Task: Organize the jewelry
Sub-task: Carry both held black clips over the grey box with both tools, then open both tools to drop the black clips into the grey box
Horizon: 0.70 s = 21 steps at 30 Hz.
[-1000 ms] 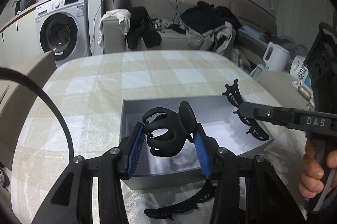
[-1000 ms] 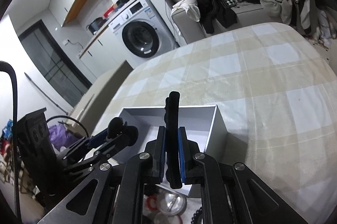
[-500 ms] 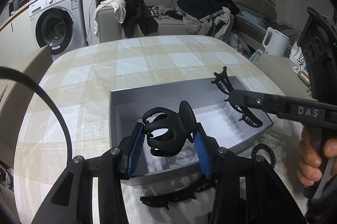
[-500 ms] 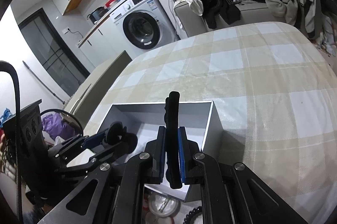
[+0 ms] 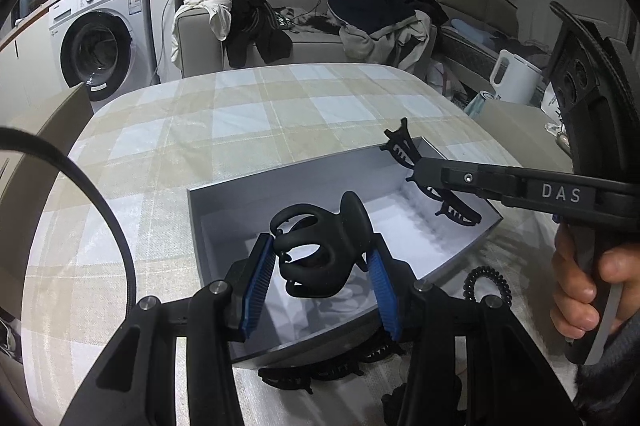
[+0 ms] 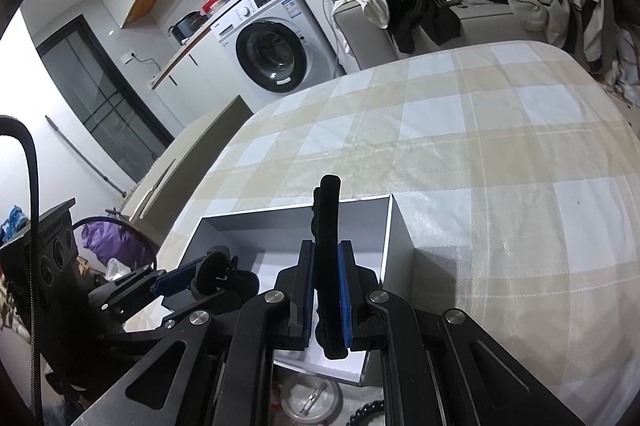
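Box [image 5: 224, 210] sits lower in left view than 1 s ago. Left tool [image 5: 322, 276] grasps round claw clip [image 5: 316, 250] over box; right tool [image 6: 325, 288], marked "DAS", clenched on long clip [image 6: 327, 226] above box.

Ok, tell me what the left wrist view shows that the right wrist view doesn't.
Left wrist only: a black coil hair tie and another black hair claw on the tablecloth beside the grey box, a white kettle, and the hand holding the right gripper.
Right wrist only: a clear round container below the box.
Both: the box, both held claws, the washing machine.
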Each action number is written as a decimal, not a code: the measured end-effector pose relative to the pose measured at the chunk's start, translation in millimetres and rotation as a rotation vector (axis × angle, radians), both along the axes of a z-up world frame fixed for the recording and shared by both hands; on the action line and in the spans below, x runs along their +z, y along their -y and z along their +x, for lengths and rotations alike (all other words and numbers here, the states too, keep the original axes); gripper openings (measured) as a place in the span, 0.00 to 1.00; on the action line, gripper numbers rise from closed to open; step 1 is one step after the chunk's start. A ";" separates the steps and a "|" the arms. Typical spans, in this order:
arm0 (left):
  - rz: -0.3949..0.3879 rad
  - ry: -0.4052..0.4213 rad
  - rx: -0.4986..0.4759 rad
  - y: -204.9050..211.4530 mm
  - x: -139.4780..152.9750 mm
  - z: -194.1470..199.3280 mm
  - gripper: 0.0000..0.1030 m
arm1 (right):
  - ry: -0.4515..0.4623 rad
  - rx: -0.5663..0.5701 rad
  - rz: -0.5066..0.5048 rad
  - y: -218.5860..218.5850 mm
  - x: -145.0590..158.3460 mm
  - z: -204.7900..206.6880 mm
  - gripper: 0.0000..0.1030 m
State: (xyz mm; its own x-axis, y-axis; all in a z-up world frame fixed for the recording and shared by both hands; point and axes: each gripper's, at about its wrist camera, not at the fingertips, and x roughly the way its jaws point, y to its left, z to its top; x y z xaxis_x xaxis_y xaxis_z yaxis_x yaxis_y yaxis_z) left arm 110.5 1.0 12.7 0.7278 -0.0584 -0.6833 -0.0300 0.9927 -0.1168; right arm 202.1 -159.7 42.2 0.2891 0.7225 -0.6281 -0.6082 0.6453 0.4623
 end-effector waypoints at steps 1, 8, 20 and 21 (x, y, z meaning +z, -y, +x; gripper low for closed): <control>0.001 0.001 0.002 -1.2 -0.2 0.2 0.40 | 0.004 0.002 -0.010 -0.9 0.5 -1.3 0.10; -0.004 0.021 0.011 -6.1 0.2 -5.7 0.40 | 0.032 0.077 -0.035 -9.9 1.9 -15.9 0.12; -0.072 0.139 0.044 -20.6 26.3 -56.5 0.99 | 0.169 0.046 0.000 31.7 36.2 -56.8 1.00; -0.073 0.158 0.064 -22.5 26.9 -63.2 0.99 | 0.187 0.040 -0.007 39.6 37.6 -62.7 1.00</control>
